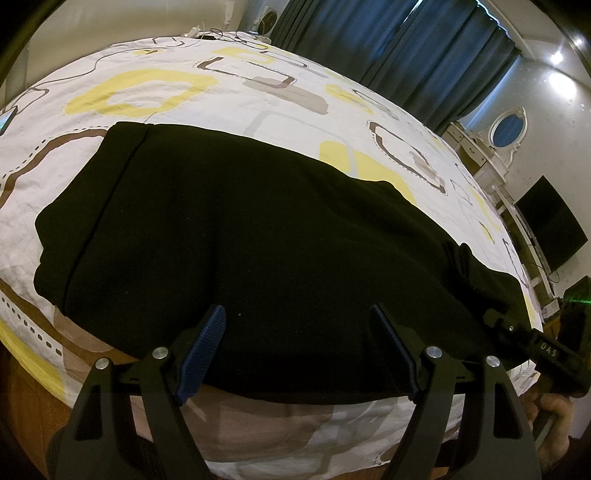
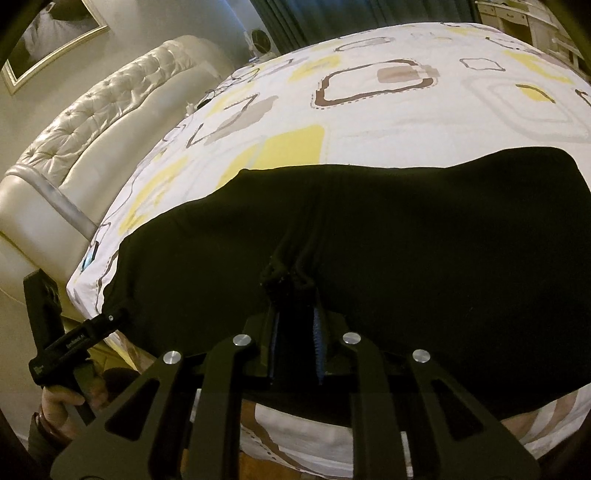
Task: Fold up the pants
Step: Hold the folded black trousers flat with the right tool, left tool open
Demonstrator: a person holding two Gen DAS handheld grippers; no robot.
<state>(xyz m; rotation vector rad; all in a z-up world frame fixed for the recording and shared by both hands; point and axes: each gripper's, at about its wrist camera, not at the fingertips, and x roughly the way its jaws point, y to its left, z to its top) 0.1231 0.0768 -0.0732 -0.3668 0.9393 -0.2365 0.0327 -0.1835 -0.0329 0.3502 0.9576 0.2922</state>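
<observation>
Black pants (image 1: 258,221) lie folded in a wide band across a patterned bed sheet (image 1: 166,92). My left gripper (image 1: 297,310) is open above their near edge, its blue-padded fingers (image 1: 210,343) spread wide with nothing pinched between them. In the right wrist view the same pants (image 2: 406,240) fill the middle, and my right gripper (image 2: 293,291) is shut on a bunched ridge of the cloth at its near edge. The right gripper (image 1: 495,317) also shows at the pants' right end in the left wrist view. The left gripper (image 2: 110,317) shows at their left end.
A tufted headboard (image 2: 92,122) runs along the bed's left side. Dark curtains (image 1: 406,48), a white dresser with an oval mirror (image 1: 508,129) and a black screen (image 1: 554,229) stand beyond the bed. Cables (image 1: 207,35) lie at the far corner. A person's hand (image 2: 62,402) holds the left gripper's handle.
</observation>
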